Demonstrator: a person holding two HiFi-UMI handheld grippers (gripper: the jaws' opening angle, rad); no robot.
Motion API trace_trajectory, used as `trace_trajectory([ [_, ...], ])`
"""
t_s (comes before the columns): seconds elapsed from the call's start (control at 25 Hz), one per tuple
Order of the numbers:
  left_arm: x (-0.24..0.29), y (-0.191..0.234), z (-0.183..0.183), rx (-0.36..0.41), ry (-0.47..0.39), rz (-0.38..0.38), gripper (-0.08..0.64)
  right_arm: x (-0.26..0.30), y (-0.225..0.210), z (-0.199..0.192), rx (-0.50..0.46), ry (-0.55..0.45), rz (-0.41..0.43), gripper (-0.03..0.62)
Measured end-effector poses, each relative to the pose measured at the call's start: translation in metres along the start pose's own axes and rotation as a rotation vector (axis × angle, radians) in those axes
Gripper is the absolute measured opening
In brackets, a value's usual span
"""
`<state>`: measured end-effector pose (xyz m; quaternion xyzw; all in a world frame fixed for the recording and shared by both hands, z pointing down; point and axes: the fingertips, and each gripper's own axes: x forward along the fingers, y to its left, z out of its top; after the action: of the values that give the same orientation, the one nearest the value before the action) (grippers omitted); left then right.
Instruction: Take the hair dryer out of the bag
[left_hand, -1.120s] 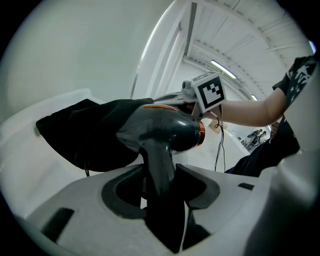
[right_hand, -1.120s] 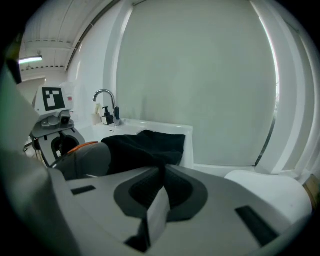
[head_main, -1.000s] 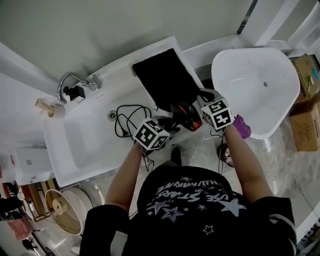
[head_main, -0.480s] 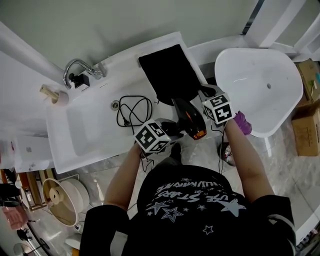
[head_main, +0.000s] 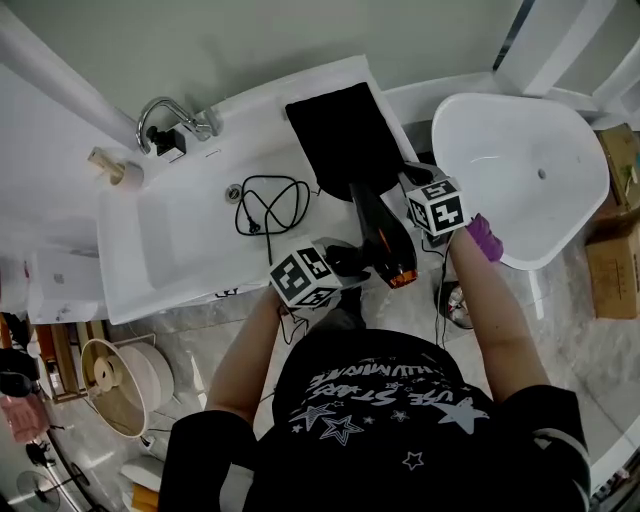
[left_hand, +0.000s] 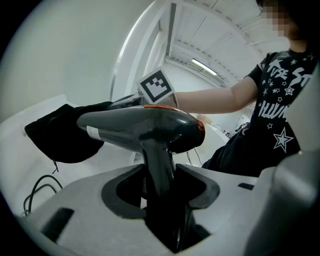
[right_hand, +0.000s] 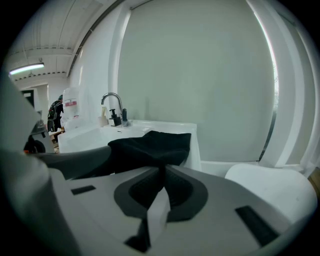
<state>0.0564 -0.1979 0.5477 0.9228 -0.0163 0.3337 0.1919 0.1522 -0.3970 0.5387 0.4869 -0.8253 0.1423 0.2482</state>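
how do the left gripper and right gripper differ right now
The left gripper clamps the hair dryer by its handle; the right gripper pinches the edge of the black bag. The left gripper's jaws stand part-way apart around the handle, while the right gripper's jaws are almost together on thin cloth. Both are shut on something.

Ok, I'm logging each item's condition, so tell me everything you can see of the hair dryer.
The hair dryer is glossy dark grey plastic with an orange ring at its rear and a small pale label near the nozzle. Its handle is clamped between the jaws of the left hand-held gripper. The nozzle meets the mouth of the black bag; whether the tip is inside I can't tell.
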Motion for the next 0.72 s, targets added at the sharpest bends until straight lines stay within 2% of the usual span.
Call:
trace_trajectory([
  [0.32,-0.002,-0.031,-0.005,0.035,-0.02,-0.016,0.196,-0.007,0.002,-0.004,0.033,-0.01,-0.017,0.02],
  [0.56,-0.01,-0.042,-0.003,0.01,-0.085,-0.013,0.196,-0.013,0.005,-0.01,0.025,-0.002,-0.052,0.028],
  [0.72,-0.017,-0.045,-0.001,-0.013,-0.137,-0.001,0.196,-0.018,0.012,-0.018,-0.002,0.015,-0.065,0.066],
])
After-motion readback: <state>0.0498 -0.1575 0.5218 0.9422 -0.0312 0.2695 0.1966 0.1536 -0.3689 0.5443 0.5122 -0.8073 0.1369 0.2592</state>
